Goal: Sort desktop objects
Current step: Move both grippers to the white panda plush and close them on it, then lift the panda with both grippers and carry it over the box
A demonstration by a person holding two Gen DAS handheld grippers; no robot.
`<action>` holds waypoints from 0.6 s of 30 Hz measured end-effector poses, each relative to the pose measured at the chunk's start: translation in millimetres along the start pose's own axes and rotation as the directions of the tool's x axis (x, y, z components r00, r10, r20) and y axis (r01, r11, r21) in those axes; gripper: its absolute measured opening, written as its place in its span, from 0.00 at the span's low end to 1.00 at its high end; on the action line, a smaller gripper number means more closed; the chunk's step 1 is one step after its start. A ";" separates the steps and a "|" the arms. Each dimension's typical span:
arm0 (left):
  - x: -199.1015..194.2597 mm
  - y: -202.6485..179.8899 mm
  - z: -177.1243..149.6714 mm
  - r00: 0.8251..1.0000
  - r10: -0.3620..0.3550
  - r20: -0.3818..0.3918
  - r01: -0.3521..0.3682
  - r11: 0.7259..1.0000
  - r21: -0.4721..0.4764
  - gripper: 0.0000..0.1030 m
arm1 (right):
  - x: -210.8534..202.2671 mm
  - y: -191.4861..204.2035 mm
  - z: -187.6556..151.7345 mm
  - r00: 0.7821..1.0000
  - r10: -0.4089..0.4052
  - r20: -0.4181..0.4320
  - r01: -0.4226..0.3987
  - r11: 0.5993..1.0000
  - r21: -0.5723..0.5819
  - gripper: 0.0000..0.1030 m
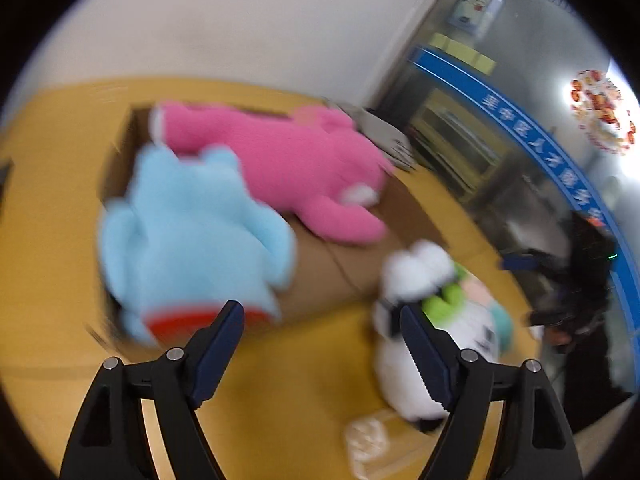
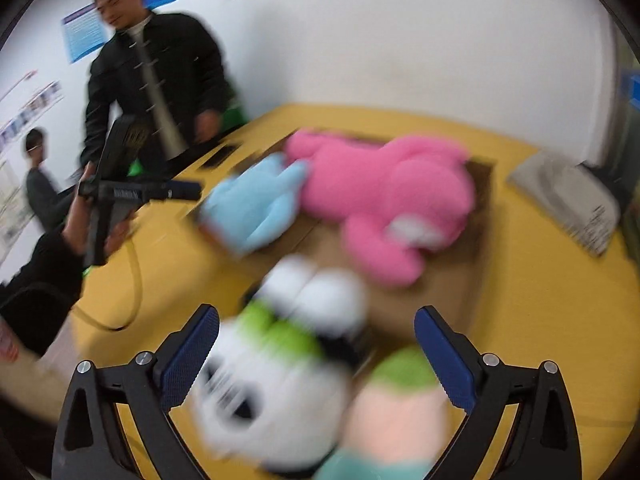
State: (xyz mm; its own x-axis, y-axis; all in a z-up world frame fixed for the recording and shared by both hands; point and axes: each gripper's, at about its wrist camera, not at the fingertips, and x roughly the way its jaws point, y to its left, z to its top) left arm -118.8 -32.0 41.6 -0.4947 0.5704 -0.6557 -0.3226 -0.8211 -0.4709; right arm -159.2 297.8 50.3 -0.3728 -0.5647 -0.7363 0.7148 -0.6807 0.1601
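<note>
On the yellow table (image 1: 280, 380) sits an open cardboard box (image 1: 344, 276), and across its top, toward twelve o'clock from both grippers, lies a big pink plush (image 1: 288, 168) stretched lengthwise. Just beside it, at about ten o'clock from the left gripper (image 1: 322, 330), a light-blue plush (image 1: 192, 232) with a red band at its lower edge hangs over the box's near rim. That left gripper stands spread with nothing between its fingers; the blue toy is close ahead of its left finger, but blur keeps me from telling whether they touch. At two o'clock from it, on the table against the box's near side, sits a white plush (image 1: 424, 276) with green and black patches. From the right gripper (image 2: 316, 340) the same white plush (image 2: 280, 368) fills the space between the widely parted fingers, yet the pads press on nothing, so it is released, not grasped. A pink-and-green soft toy (image 2: 400, 400) lies at five o'clock of the white one. A standing person in a dark jacket (image 2: 160, 76) is at ten o'clock beyond the table, and a grey flat package (image 2: 568, 200) rests at two o'clock.
</note>
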 end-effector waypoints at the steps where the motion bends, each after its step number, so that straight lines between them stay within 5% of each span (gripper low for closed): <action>1: 10.6 -3.5 -15.7 0.999 -0.040 -0.022 0.040 0.999 -0.027 0.78 | 13.1 6.3 -17.1 0.999 -0.012 -0.045 0.012 1.000 -0.013 0.97; 4: 46.3 -9.1 -47.2 0.990 -0.121 -0.077 0.112 0.987 -0.113 0.78 | 48.8 9.3 -40.4 0.994 0.022 -0.108 -0.017 0.999 0.044 0.88; 8: 83.1 -18.1 -67.5 0.972 -0.216 -0.091 0.198 0.964 -0.175 0.78 | 63.9 23.6 -41.0 0.996 0.035 -0.083 -0.030 0.998 0.049 0.90; 12: 80.0 -21.4 -75.0 0.964 -0.257 -0.069 0.242 0.955 -0.170 0.77 | 74.8 40.6 -39.1 0.996 -0.007 -0.090 0.010 0.999 0.038 0.93; 18: 39.8 -9.5 -88.2 0.972 -0.235 -0.024 0.229 0.960 -0.162 0.77 | 76.0 65.0 -38.5 0.993 0.106 -0.043 -0.103 0.993 0.061 0.93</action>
State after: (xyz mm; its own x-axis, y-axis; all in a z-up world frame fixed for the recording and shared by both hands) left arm -64.3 0.4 -32.1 -0.3852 0.7481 -0.5404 -0.2917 -0.6543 -0.6977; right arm -118.3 228.6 -20.5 -0.2692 -0.6128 -0.7430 0.7122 -0.6460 0.2748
